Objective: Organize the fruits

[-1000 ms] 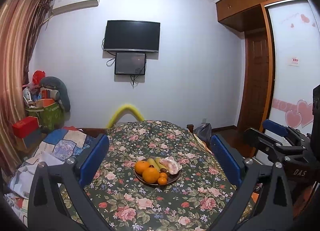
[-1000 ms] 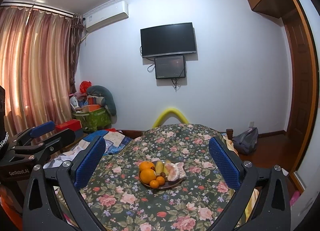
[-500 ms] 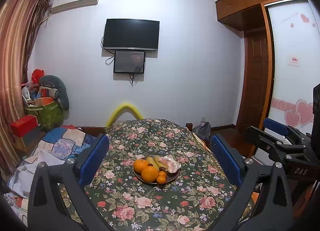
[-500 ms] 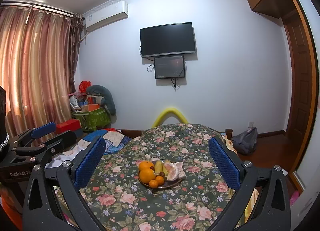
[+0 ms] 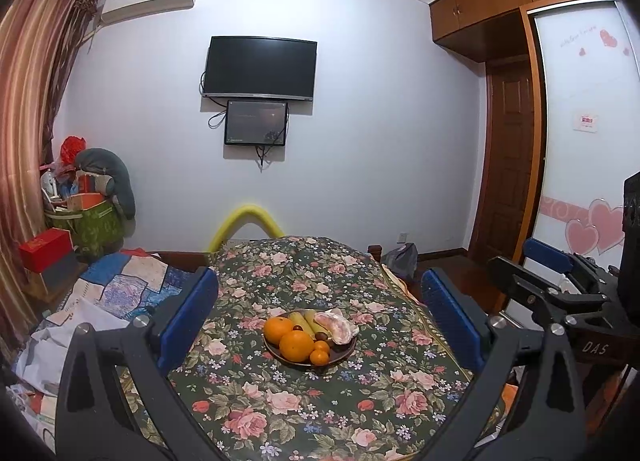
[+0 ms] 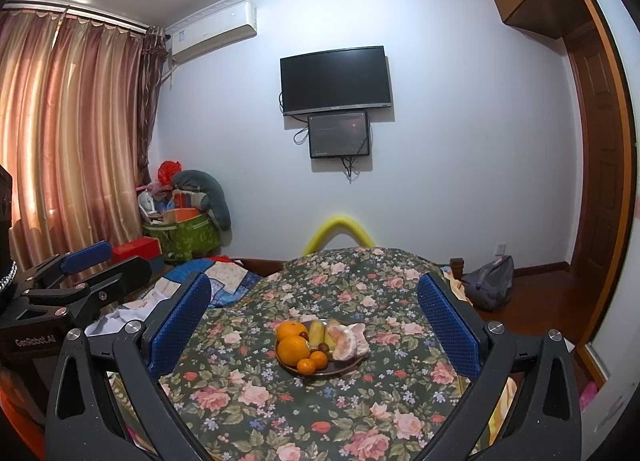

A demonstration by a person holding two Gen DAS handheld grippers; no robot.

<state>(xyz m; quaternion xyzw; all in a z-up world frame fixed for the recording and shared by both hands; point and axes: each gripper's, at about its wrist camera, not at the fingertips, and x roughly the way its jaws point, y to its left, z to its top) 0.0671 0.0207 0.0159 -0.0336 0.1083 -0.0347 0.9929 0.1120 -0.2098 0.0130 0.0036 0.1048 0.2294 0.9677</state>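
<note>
A dark plate [image 5: 345, 354] [image 6: 347, 368] sits mid-table on a floral cloth. It holds two large oranges [image 5: 296, 345] [image 6: 293, 349], small tangerines [image 5: 319, 357] [image 6: 306, 366], bananas [image 5: 307, 321] [image 6: 316, 332], peeled pomelo pieces [image 5: 337, 326] [image 6: 349, 339] and small dark fruits. My left gripper [image 5: 319, 309] hangs open well short of the plate, its blue pads wide apart with nothing between them. In the same way my right gripper [image 6: 313, 315] stands open and holds nothing. Each gripper shows at the edge of the other's view.
The floral-covered table [image 5: 332, 401] [image 6: 344, 413] fills the foreground. A patchwork cloth and papers [image 5: 120, 285] lie to its left. Bags and boxes [image 6: 180, 221] pile by the curtain. A yellow foam arch [image 5: 248, 223] stands behind the table, a grey bag [image 6: 490, 281] on the floor at right.
Both views have shifted slightly; the plate sits a little higher in the left wrist view. Both grippers stay open and nothing on the plate has moved.
</note>
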